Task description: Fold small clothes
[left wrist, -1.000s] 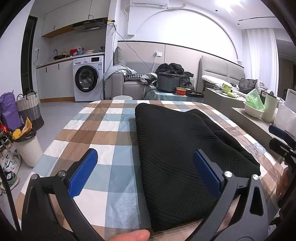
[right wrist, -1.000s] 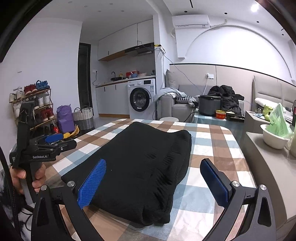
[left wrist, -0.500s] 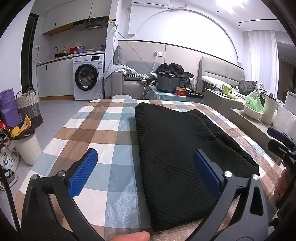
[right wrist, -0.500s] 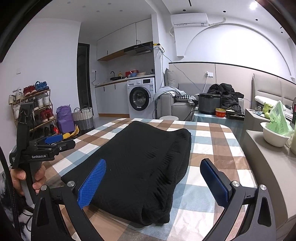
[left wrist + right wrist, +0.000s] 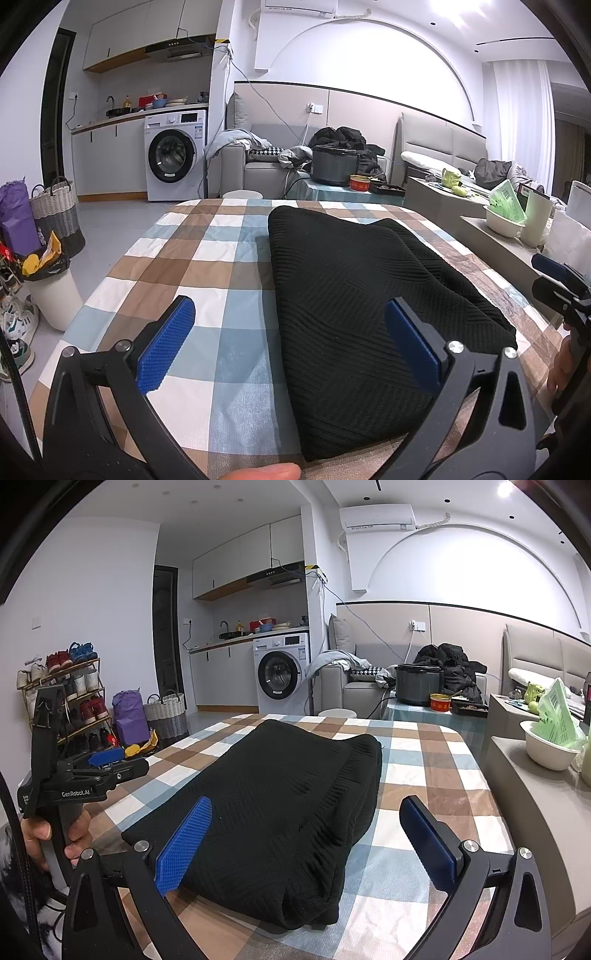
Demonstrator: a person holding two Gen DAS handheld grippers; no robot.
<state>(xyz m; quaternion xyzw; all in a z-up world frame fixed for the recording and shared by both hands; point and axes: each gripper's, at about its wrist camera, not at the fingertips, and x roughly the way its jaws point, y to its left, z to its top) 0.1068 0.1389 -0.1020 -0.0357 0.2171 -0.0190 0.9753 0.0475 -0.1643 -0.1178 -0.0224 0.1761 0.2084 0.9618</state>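
A black knit garment (image 5: 354, 302) lies folded in a thick rectangle on the checked tablecloth (image 5: 192, 258); it also shows in the right wrist view (image 5: 280, 812). My left gripper (image 5: 291, 332) is open and empty, held above the table's near edge over the garment's left side. My right gripper (image 5: 306, 834) is open and empty, held above the garment's near right corner. The left gripper also appears in the right wrist view (image 5: 107, 762), and the right gripper shows in the left wrist view (image 5: 554, 277).
A grey side counter (image 5: 532, 797) with a white bowl (image 5: 546, 749) stands to the table's right. A white bin (image 5: 55, 299), baskets (image 5: 59, 214) and a shoe rack (image 5: 70, 705) stand on the floor to the left. A sofa (image 5: 258, 166) and washing machine (image 5: 173, 155) are beyond.
Both grippers have stayed open and empty and only drifted slightly. The garment has not moved.
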